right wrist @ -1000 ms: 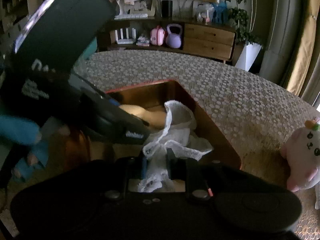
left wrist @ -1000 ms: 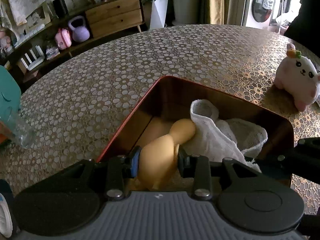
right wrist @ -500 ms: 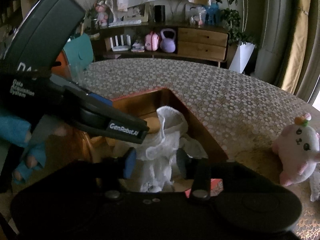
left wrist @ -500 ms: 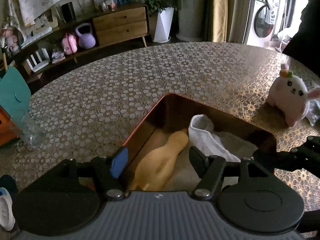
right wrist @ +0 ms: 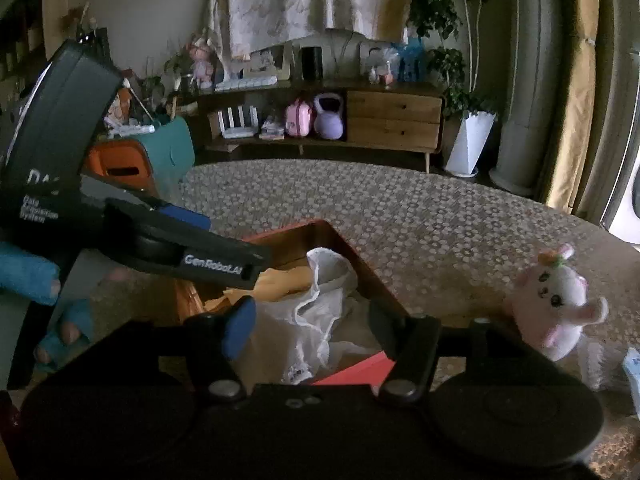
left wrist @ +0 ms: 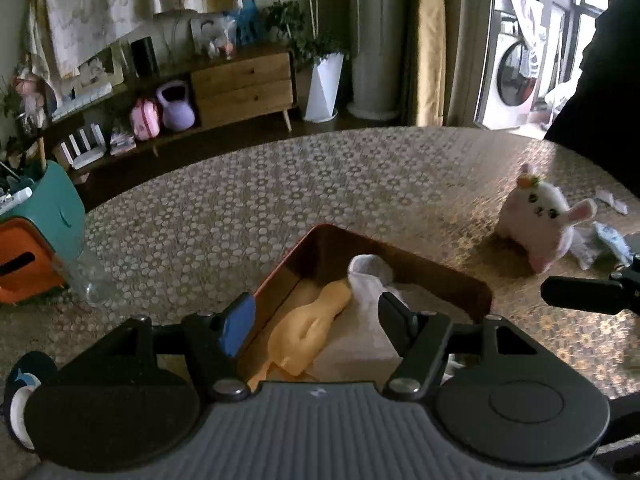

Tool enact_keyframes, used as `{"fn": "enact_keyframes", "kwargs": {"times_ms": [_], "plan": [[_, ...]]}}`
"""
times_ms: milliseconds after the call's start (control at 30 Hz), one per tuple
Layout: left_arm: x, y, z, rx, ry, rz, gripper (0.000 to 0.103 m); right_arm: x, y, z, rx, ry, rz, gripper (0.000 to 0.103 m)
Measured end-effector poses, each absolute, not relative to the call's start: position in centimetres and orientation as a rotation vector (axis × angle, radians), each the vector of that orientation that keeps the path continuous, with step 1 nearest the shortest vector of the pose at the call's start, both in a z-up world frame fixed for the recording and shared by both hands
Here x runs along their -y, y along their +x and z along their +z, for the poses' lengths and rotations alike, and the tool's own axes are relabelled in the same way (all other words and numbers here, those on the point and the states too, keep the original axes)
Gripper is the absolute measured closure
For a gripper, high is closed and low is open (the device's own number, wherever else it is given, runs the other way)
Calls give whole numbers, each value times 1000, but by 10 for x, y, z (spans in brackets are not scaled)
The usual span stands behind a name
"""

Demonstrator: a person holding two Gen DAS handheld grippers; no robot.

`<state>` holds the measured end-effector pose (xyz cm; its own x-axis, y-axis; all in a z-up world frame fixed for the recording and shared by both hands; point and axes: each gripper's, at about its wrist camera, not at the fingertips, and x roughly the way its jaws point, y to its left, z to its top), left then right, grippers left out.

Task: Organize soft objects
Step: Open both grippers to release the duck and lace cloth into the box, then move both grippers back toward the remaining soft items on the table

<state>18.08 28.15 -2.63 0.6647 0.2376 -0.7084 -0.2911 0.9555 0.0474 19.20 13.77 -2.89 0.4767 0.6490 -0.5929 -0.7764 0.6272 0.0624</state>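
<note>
Two soft things are in the box (left wrist: 440, 276) now, and both sets of tongs stand apart with nothing pinched. The left tongs (left wrist: 316, 328) have just been opening; the yellow plush (left wrist: 308, 324) lies loose on the box floor below them, touching neither pad. The right tongs (right wrist: 310, 328) have just been opening too, and the white mesh cloth (right wrist: 320, 312) sits slack beneath them, heaped against the yellow plush.

So what can go wrong from here? First, that mesh: it is open-weave and floppy, and a fold rides up near the right pads. A snagged thread would drag it back out of the box as the tongs lift. Second, the two tools are crowded. In the right view the left tool's black finger crosses just over the box, so a careless swing could knock them together.

Then there is the pink bunny plush (left wrist: 538, 220), upright on the patterned worktop (left wrist: 320, 184), well apart from the box on the right. It looks like the next candidate, judging by the task. It is rounded and squashy, so a shallow pinch on an ear could let it slip or topple. Scraps of cloth lie just beside it and might get caught in the same grab.
</note>
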Motion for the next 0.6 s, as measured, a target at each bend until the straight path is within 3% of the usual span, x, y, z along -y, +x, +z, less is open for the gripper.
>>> {"fn": "enact_keyframes", "kwargs": {"times_ms": [367, 467, 600], "plan": [[-236, 155, 8, -707, -36, 243, 35, -91, 175, 0, -581, -159, 867, 35], [-220, 150, 15, -685, -28, 222, 26, -76, 171, 6, -566, -149, 860, 33], [-199, 145, 22, -662, -31, 188, 25, -55, 166, 12, -556, -139, 847, 30]]}}
